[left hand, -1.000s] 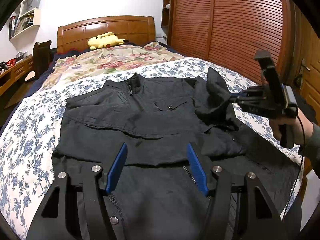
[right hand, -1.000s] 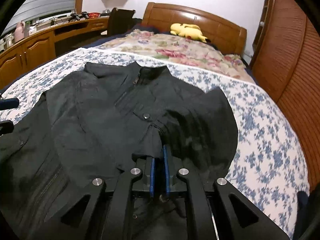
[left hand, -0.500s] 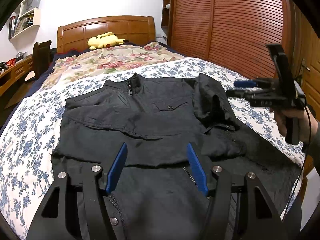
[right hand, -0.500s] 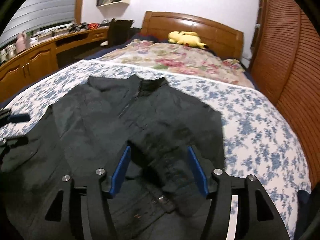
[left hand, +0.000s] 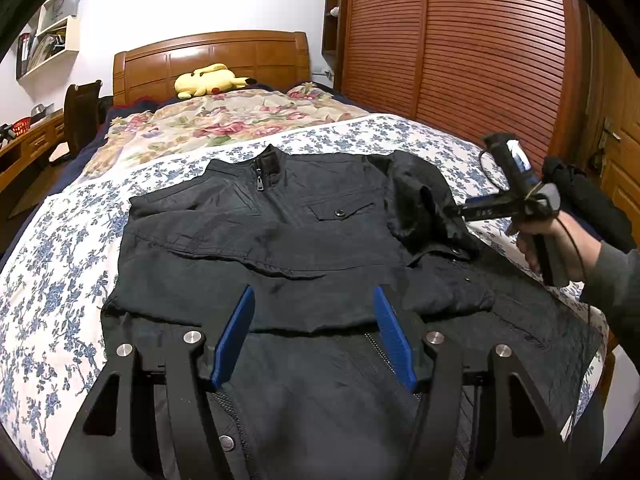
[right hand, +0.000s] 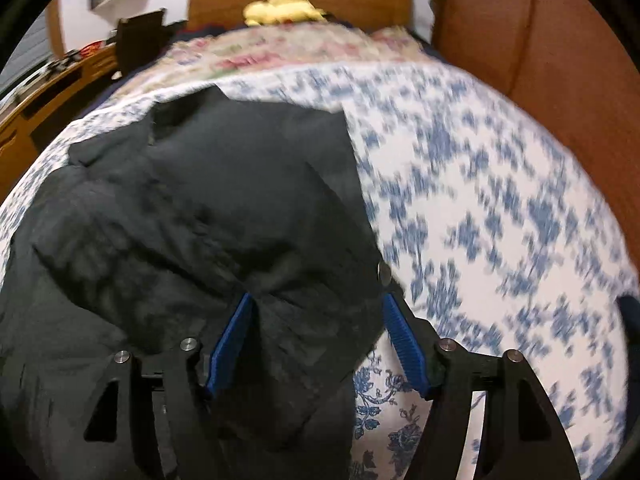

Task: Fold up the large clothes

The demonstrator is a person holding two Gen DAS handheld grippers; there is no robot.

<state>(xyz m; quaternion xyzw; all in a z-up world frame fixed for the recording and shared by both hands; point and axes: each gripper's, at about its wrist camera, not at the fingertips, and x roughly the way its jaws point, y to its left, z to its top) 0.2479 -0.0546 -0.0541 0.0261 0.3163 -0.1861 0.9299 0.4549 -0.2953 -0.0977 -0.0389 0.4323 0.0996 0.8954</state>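
Left wrist view, black jacket (left hand: 280,248) lay zipped on bed (left hand: 60,280), one sleeve folded across, left gripper (left hand: 314,336) fingers spread empty, right gripper (right hand: 320,344) fingers opening over cloth.

Right tongs (right hand: 316,344) opening, released sleeve (left hand: 420,200), now dropped onto jacket (left hand: 280,248).

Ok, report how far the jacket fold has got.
Done: the black jacket lies flat on the bed, its sleeve thrown across the chest. In hand: nothing; the right claw is opening, the left claw open. Left: the remaining folds.
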